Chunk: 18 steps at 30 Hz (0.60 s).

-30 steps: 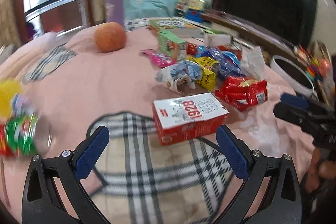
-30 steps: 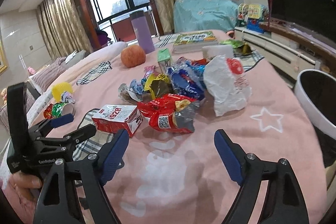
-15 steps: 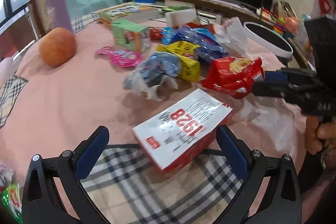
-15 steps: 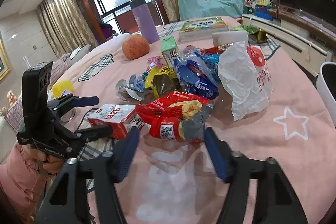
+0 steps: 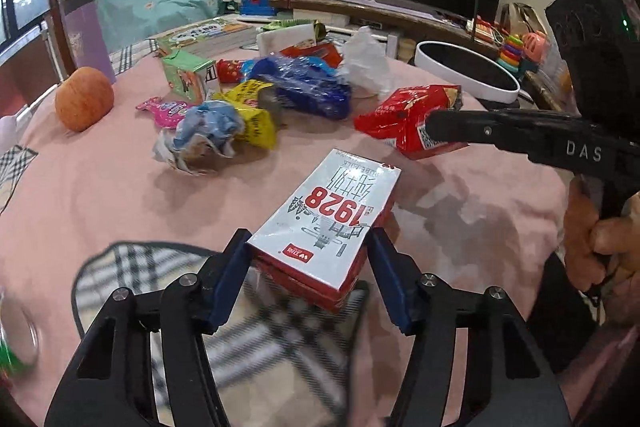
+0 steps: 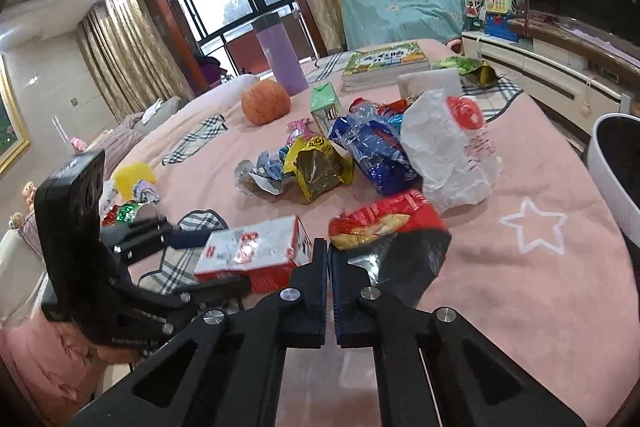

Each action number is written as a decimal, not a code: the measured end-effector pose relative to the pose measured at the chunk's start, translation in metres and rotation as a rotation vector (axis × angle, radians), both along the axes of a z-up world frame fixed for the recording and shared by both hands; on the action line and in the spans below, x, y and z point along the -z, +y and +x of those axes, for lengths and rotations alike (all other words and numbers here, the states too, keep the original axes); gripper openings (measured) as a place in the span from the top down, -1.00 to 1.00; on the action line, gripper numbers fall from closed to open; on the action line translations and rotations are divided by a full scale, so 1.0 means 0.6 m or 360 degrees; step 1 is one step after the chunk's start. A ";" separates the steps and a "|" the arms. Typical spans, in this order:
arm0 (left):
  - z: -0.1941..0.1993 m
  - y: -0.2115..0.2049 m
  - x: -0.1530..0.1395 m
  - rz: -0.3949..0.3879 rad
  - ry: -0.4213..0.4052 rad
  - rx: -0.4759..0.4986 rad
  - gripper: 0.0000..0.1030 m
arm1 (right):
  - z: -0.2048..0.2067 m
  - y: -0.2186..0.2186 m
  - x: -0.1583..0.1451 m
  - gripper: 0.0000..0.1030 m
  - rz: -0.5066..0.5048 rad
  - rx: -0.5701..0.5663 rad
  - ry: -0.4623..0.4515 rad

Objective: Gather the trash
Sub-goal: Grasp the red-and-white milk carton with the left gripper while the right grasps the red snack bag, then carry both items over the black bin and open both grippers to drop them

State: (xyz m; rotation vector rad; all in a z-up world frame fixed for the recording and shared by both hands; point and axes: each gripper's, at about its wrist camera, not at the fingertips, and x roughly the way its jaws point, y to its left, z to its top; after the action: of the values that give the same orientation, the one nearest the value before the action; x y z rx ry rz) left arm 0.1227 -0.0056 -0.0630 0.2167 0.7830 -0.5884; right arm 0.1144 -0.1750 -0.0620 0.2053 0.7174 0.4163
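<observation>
A red-and-white "1928" milk carton [image 5: 332, 211] lies on the pink cloth. My left gripper [image 5: 308, 251] straddles its near end. The jaws are closing, and both blue pads [image 5: 236, 259] touch the carton's sides. In the right wrist view the same carton [image 6: 248, 251] sits between the left gripper's fingers [image 6: 188, 239]. My right gripper [image 6: 328, 251] is shut, its fingertips pinching the near edge of a red snack bag [image 6: 400, 223]. The left wrist view shows that bag [image 5: 404, 107] at the tip of the right gripper [image 5: 430, 123].
More litter lies behind: a crumpled wrapper [image 5: 204, 131], a yellow bag [image 5: 252, 111], a blue bag [image 5: 308, 87], a green carton [image 5: 186, 79] and a white plastic bag [image 6: 448, 151]. An orange fruit [image 5: 84, 99] sits far left. A white bin [image 5: 464, 83] stands beyond the right edge.
My left gripper swung towards the carton and its jaws narrowed onto it. The right jaws went from wide to shut at the red bag, which has shifted.
</observation>
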 end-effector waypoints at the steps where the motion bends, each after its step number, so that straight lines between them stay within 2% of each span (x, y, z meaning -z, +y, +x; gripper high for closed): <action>1: -0.006 -0.004 -0.002 -0.0022 0.0002 -0.0020 -0.15 | -0.006 -0.006 -0.003 0.98 0.0008 0.0007 -0.0009; 10: -0.035 -0.046 -0.028 -0.0217 -0.0024 -0.0177 -0.11 | -0.046 -0.072 -0.014 0.98 0.0049 0.0115 -0.0052; 18: -0.042 -0.106 -0.052 -0.0285 -0.0068 -0.0145 -0.07 | -0.070 -0.140 -0.026 0.99 0.0098 0.0247 -0.0085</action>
State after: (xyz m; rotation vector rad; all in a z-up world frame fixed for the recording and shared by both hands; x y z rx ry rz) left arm 0.0974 -0.0692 -0.0319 0.0288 0.6907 -0.5624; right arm 0.0722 -0.2590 -0.0463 0.3047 0.6315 0.2951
